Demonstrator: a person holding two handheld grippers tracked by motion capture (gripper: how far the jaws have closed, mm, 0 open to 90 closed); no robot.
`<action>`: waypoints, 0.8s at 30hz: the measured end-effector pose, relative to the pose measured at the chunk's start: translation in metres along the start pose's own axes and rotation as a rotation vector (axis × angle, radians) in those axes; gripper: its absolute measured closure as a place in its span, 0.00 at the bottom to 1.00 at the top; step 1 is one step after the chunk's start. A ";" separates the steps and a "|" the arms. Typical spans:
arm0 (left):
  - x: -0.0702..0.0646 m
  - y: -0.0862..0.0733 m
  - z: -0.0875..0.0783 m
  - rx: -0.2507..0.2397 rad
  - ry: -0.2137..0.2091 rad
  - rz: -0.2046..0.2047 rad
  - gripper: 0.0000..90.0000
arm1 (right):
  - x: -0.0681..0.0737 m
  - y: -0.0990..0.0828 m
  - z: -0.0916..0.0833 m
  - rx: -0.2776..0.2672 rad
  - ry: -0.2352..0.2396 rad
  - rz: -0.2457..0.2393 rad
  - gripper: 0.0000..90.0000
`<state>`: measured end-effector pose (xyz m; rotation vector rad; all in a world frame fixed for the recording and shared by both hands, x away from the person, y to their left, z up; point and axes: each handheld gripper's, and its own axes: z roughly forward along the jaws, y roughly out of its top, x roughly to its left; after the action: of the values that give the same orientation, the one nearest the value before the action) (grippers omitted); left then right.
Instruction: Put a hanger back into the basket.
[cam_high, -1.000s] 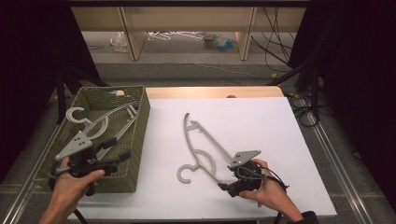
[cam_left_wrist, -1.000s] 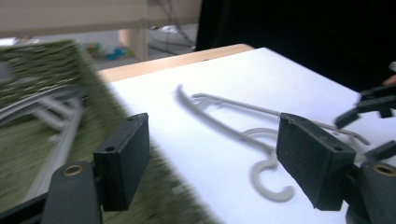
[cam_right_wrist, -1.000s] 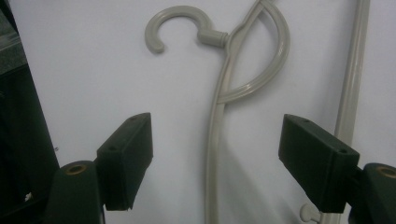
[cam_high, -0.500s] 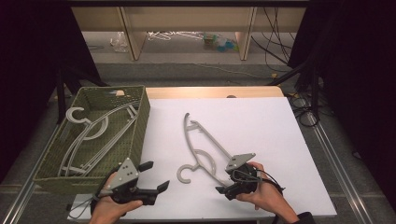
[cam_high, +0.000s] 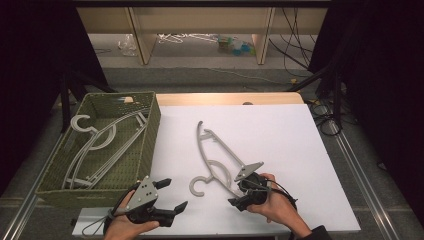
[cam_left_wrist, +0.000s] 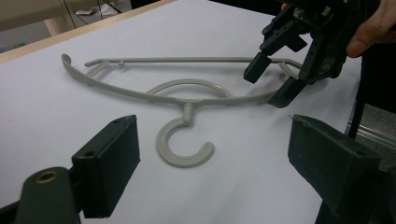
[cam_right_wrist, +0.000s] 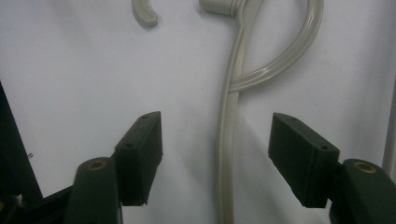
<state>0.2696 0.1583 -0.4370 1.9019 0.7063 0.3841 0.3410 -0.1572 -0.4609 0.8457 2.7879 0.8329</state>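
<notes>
A grey plastic hanger (cam_high: 216, 159) lies flat on the white table top (cam_high: 280, 135), its hook (cam_high: 200, 186) toward the near edge. My right gripper (cam_high: 239, 193) is low at the hanger's near arm. It is open and its jaws have just been closing, one on each side of the arm (cam_right_wrist: 226, 140) without touching it. My left gripper (cam_high: 174, 194) hovers by the front edge, left of the hook. It is open, its jaws have just been opening and nothing is between them. In the left gripper view the hook (cam_left_wrist: 184, 147) lies just ahead, with the right gripper (cam_left_wrist: 270, 84) beyond.
A green woven basket (cam_high: 148, 131) at the table's left holds several grey hangers (cam_high: 95, 145). A wooden strip (cam_high: 225, 98) borders the far edge. Bare white surface extends right of and behind the hanger. Cables (cam_high: 295, 30) and shelving are on the floor beyond.
My left hand has come out of the basket, moving right and down to the table's front edge near the hook. The right hand has stayed by the hanger.
</notes>
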 end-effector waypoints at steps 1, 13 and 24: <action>0.000 0.000 0.000 0.002 0.003 -0.004 0.19 | 0.000 0.001 0.002 0.012 0.003 0.010 0.44; 0.000 -0.002 0.001 0.005 0.004 0.004 0.19 | -0.001 0.011 0.014 0.118 -0.021 -0.012 0.62; 0.000 -0.002 0.001 0.004 0.000 0.012 0.19 | -0.007 0.017 0.016 0.153 -0.021 0.004 0.77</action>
<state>0.2692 0.1583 -0.4392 1.9109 0.6965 0.3911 0.3593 -0.1423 -0.4657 0.8777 2.8612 0.6135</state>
